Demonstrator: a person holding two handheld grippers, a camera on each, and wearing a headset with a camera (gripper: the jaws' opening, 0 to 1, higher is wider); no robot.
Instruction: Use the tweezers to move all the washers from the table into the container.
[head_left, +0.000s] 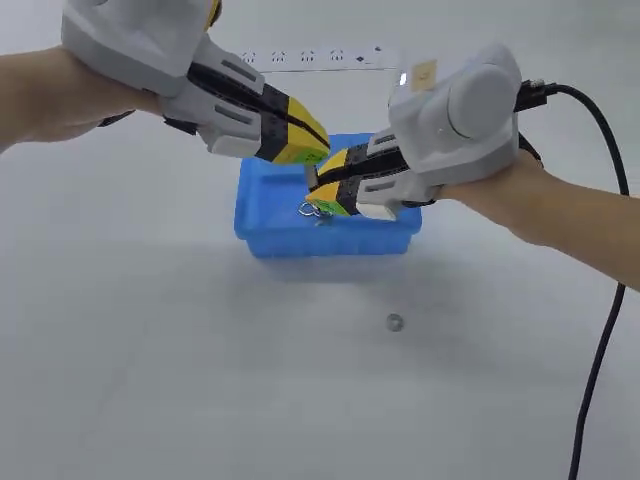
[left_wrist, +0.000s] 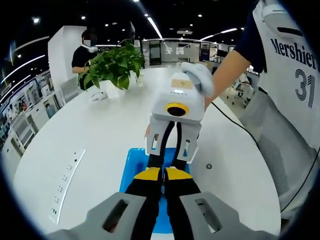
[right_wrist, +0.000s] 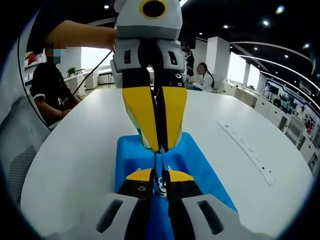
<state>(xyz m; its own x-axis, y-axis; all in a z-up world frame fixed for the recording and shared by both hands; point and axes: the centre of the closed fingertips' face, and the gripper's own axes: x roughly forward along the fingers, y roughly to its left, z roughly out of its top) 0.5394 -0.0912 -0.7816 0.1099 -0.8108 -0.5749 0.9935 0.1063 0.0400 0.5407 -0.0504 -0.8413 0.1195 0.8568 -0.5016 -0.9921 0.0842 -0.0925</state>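
**Both tools over the bin, one washer out on the counter**

The right tool (head_left: 325, 195) has its jaws squeezed in on the tweezers (right_wrist: 159, 167). The tweezers run straight ahead of it, just above the blue bin (head_left: 262, 205). The left tool (head_left: 308, 152) faces it nose to nose from the other side. Its jaws are pressed together right at the tweezers' far end, but I can't tell if it's actually gripping them. There's something small and silvery just under the right tool's tips, inside the bin, too tiny to make out. One washer (head_left: 394, 321) sits on the counter (head_left: 150, 350) outside the bin, well apart from both tools, on the person's side of the right one.
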